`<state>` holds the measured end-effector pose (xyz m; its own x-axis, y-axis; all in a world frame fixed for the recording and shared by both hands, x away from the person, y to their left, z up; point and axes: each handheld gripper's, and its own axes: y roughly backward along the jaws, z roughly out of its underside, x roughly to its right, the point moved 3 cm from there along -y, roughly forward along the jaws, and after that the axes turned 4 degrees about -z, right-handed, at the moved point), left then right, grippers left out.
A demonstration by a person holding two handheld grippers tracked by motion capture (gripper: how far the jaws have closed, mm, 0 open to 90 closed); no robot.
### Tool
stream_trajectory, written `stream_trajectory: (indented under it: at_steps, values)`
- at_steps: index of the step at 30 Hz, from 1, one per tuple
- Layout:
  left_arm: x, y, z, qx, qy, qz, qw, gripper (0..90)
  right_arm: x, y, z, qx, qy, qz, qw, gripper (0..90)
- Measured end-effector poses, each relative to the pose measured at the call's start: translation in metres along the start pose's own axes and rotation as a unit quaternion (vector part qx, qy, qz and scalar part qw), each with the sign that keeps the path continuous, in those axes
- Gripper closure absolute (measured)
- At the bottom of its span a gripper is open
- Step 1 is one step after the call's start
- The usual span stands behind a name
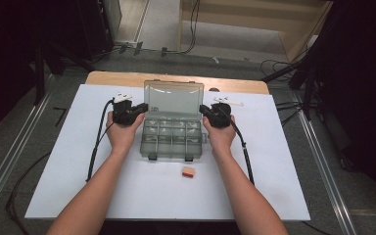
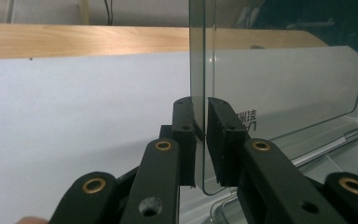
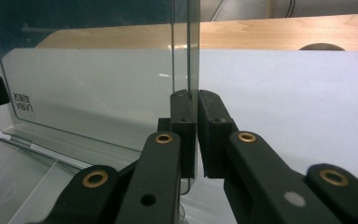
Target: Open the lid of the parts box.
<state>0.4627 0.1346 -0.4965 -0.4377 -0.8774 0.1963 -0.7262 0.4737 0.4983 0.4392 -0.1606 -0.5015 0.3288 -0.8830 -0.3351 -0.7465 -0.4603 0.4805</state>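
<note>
A clear grey compartment box (image 1: 171, 139) lies on the white sheet with its lid (image 1: 174, 98) standing upright. My left gripper (image 1: 144, 107) is shut on the lid's left edge. In the left gripper view the lid (image 2: 284, 88) rises between the pinching jaws of that gripper (image 2: 201, 128). My right gripper (image 1: 202, 108) is shut on the lid's right edge. In the right gripper view the lid (image 3: 88, 88) runs between the closed jaws of that gripper (image 3: 196, 121), with the box's base (image 3: 18, 177) low at the left. Several compartments of the box look empty.
A small orange and pink block (image 1: 188, 171) lies on the white sheet (image 1: 78, 186) just in front of the box. The wooden table edge (image 1: 117, 77) shows behind the sheet. Cables trail from both grippers along the forearms. Dark stands and cables surround the table.
</note>
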Motion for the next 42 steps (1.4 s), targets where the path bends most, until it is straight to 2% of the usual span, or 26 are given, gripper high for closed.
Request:
stream_trajectory:
  at_steps: [3, 11, 15, 19, 23, 31, 37, 42]
  values:
    - [0.000, 0.000, -0.002, -0.003, 0.009, 0.001, 1.0000, 83.0, 0.001, -0.001, 0.000, 0.000, -0.008, -0.001, 1.0000, 84.3]
    - [-0.002, -0.003, -0.005, -0.007, 0.014, 0.004, 0.9999, 85.1, 0.003, -0.002, 0.000, 0.002, -0.017, -0.002, 0.9999, 84.2]
    - [-0.005, -0.005, -0.005, -0.010, 0.029, 0.013, 0.9994, 85.0, 0.004, -0.003, 0.000, 0.001, -0.019, -0.005, 0.9998, 84.0]
    - [-0.005, -0.007, -0.008, -0.020, 0.024, 0.011, 0.9995, 85.0, 0.005, -0.004, 0.000, 0.000, -0.028, -0.006, 0.9996, 83.8]
    - [-0.006, -0.008, -0.008, -0.021, 0.037, 0.014, 0.9990, 84.9, 0.006, -0.004, -0.001, -0.001, -0.034, -0.007, 0.9994, 83.7]
    - [-0.008, -0.009, -0.008, -0.024, 0.044, 0.020, 0.9986, 84.8, 0.009, -0.006, -0.001, -0.004, -0.045, -0.017, 0.9989, 83.5]
    - [-0.012, -0.011, -0.007, -0.026, 0.064, 0.032, 0.9971, 84.4, 0.011, -0.008, -0.002, -0.012, -0.054, -0.023, 0.9982, 83.3]
    - [-0.013, -0.013, -0.007, -0.030, 0.066, 0.034, 0.9968, 84.2, 0.013, -0.009, -0.002, -0.014, -0.059, -0.028, 0.9978, 83.1]
